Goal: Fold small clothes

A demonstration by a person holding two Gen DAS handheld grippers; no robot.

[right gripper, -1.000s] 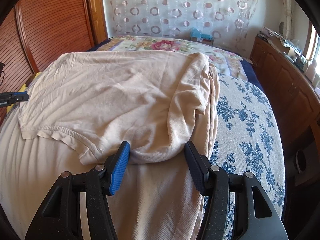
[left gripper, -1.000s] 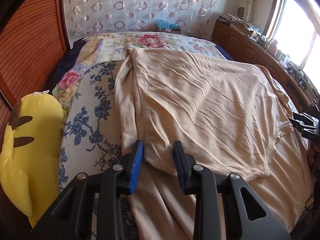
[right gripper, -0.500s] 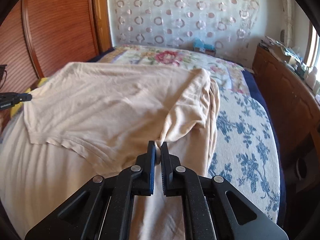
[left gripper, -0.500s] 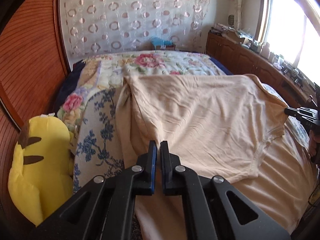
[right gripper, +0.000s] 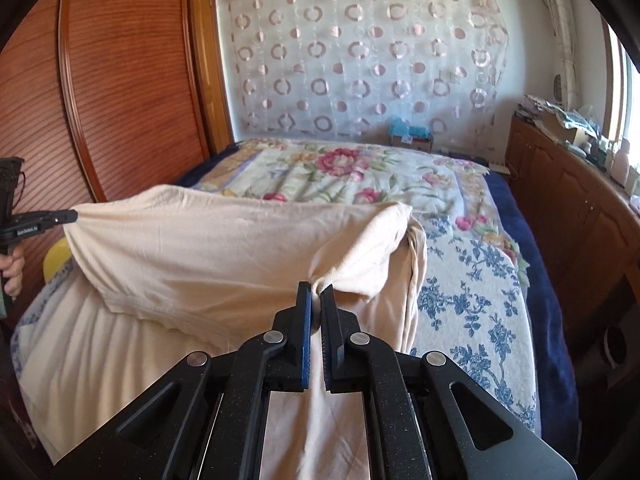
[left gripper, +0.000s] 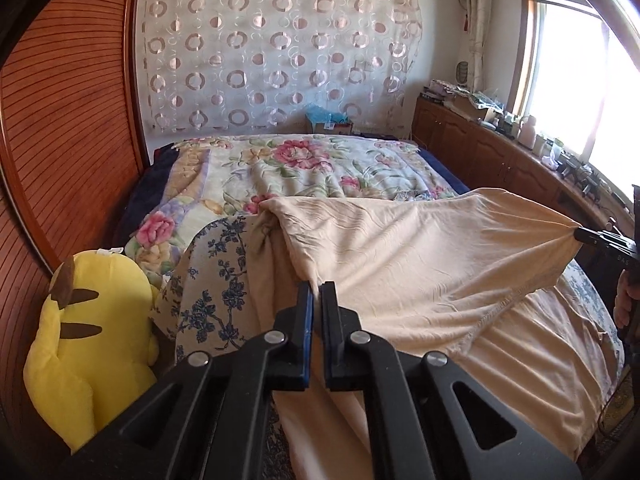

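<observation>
A beige garment (left gripper: 420, 264) lies on the bed, its near edge lifted and stretched between both grippers. My left gripper (left gripper: 316, 286) is shut on the garment's left corner. My right gripper (right gripper: 316, 288) is shut on the right corner of the garment (right gripper: 224, 252). In the left wrist view the right gripper's tip (left gripper: 588, 236) shows at the far right, pinching the cloth. In the right wrist view the left gripper's tip (right gripper: 60, 216) shows at the far left, pinching the cloth. The lower layer of the garment drapes flat toward me.
A bed with a blue-flowered cover (right gripper: 472, 292) and a floral quilt (left gripper: 304, 168) behind. A yellow plush toy (left gripper: 88, 344) sits at the bed's left edge. A wooden wardrobe (right gripper: 120, 100) is on the left, a cluttered wooden cabinet (left gripper: 500, 152) on the right under a window.
Both grippers closed on the garment's near corners, then lifted and pulled them up off the bed, so the upper layer now hangs stretched between them.
</observation>
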